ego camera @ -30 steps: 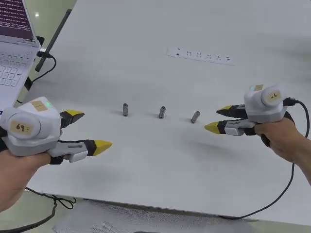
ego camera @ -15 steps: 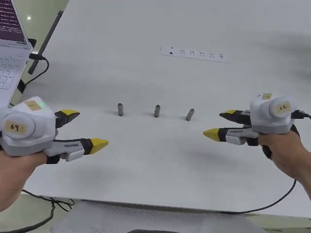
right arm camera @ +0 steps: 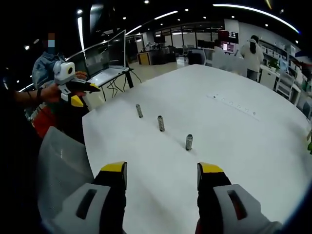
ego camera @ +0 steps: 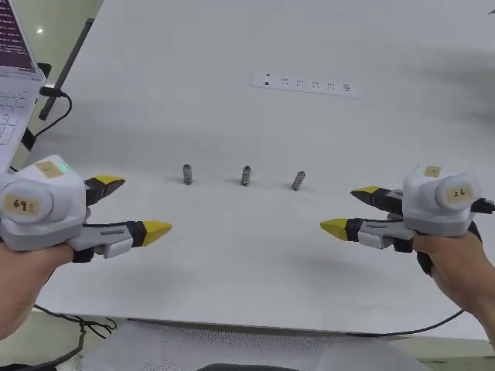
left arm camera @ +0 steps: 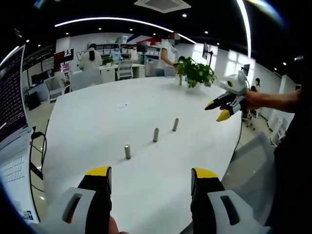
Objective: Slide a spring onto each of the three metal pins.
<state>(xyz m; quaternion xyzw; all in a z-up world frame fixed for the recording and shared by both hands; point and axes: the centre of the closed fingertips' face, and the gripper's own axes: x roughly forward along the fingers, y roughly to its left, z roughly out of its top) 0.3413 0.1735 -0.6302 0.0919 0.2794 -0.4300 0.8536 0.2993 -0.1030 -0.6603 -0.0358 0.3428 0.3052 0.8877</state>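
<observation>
Three small metal pins stand in a row on the white table, each wrapped in a spring: left pin [ego camera: 187,174], middle pin [ego camera: 246,175], right pin [ego camera: 298,181]. The row appears too in the left gripper view [left arm camera: 155,135] and the right gripper view [right arm camera: 160,123]. My left gripper [ego camera: 131,209] hovers open at the left, well short of the left pin, nothing between its yellow-tipped fingers. My right gripper [ego camera: 352,210] hovers open at the right, a little nearer than the right pin, also holding nothing.
A white power strip [ego camera: 307,84] lies farther back on the table [ego camera: 247,255]. A laptop [ego camera: 14,69] with a cable sits at the far left edge. The right gripper's cable trails off the near right edge. People and desks stand in the background office.
Both grippers have drawn back toward me, away from the pins, staying open. The head camera has also shifted, so the pins sit a little higher and further left.
</observation>
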